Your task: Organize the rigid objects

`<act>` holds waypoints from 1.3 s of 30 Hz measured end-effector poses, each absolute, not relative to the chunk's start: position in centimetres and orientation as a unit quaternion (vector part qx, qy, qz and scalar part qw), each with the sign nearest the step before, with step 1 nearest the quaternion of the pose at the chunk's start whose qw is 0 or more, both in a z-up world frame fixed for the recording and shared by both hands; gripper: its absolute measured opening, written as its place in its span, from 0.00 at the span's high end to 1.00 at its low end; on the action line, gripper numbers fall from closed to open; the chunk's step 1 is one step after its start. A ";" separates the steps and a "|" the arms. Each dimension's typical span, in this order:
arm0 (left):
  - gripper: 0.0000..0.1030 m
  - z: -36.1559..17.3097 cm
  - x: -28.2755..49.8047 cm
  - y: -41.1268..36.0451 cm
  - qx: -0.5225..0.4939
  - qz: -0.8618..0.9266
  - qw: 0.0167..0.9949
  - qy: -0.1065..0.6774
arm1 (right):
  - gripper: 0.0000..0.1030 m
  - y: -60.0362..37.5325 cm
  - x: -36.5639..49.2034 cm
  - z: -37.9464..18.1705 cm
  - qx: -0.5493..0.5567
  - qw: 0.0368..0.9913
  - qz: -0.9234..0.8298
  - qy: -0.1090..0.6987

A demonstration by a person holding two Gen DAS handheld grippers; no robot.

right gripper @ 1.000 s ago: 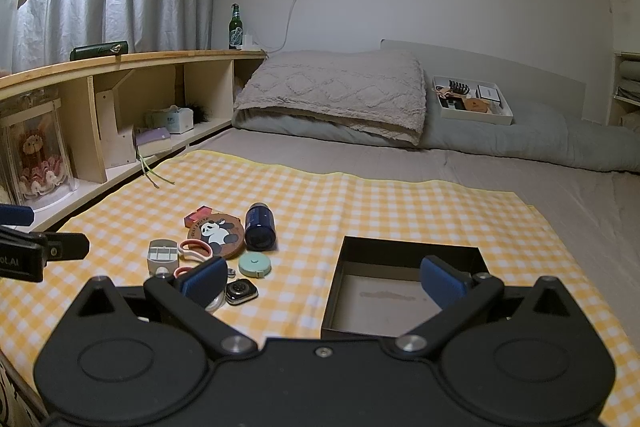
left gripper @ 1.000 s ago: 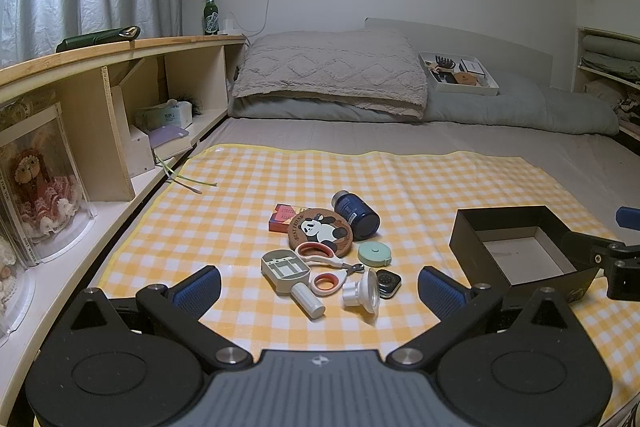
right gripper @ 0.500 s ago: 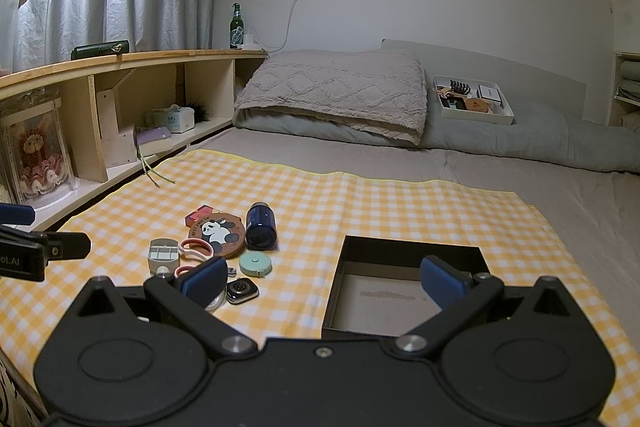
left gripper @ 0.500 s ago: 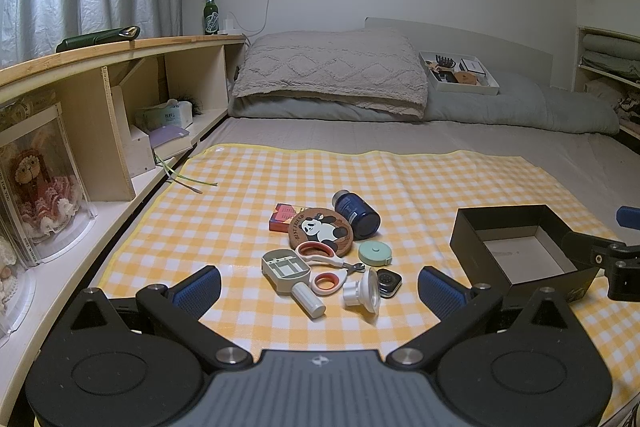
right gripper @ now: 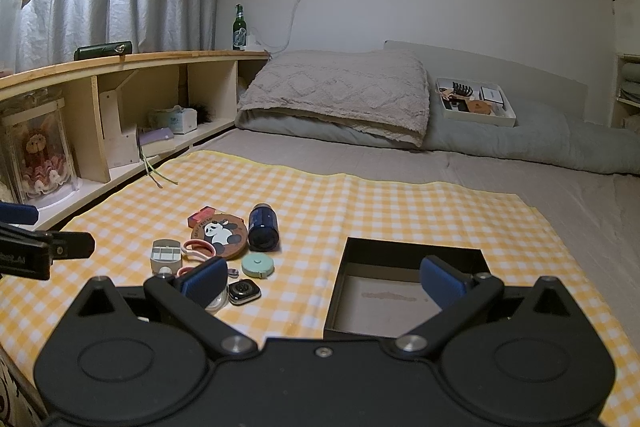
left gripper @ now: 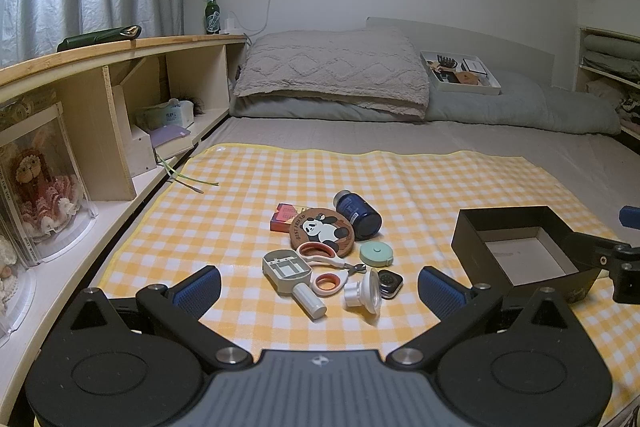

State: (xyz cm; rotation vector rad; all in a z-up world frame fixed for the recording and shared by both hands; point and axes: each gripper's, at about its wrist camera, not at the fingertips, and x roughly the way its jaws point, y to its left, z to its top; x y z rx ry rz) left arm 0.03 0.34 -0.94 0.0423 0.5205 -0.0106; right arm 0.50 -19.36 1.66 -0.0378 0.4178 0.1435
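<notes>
A cluster of small objects lies on the yellow checked cloth: a round panda coaster, a dark blue bottle on its side, a red box, scissors with red handles, a grey comb-like tool, a mint tape measure, a smartwatch and a white funnel-shaped piece. An open black box stands to the right, empty. My left gripper is open, hovering just in front of the cluster. My right gripper is open, above the near edge of the box.
A wooden shelf runs along the left with a doll case and tissue box. A pillow, a grey duvet and a white tray lie at the back. A green bottle stands on the shelf.
</notes>
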 end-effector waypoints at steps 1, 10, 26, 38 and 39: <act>0.00 -0.9 0.0 0.3 0.021 -0.006 0.966 0.257 | 0.00 -19.3 0.4 1.8 -0.020 0.976 0.071 0.206; 0.00 0.7 0.6 1.0 0.018 -0.001 0.969 0.246 | 0.00 -20.8 0.0 4.4 -0.025 0.982 0.063 0.174; 0.00 5.2 8.1 1.5 0.053 -0.024 0.970 0.234 | 0.00 -30.0 8.2 10.3 -0.025 0.978 -0.001 0.209; 0.00 0.8 19.6 -0.5 0.065 -0.055 0.943 0.323 | 0.28 -36.2 13.5 1.2 0.032 0.915 -0.032 0.400; 0.00 0.0 20.5 -0.5 0.066 -0.054 0.937 0.337 | 0.39 -36.5 13.5 0.3 0.043 0.907 -0.029 0.418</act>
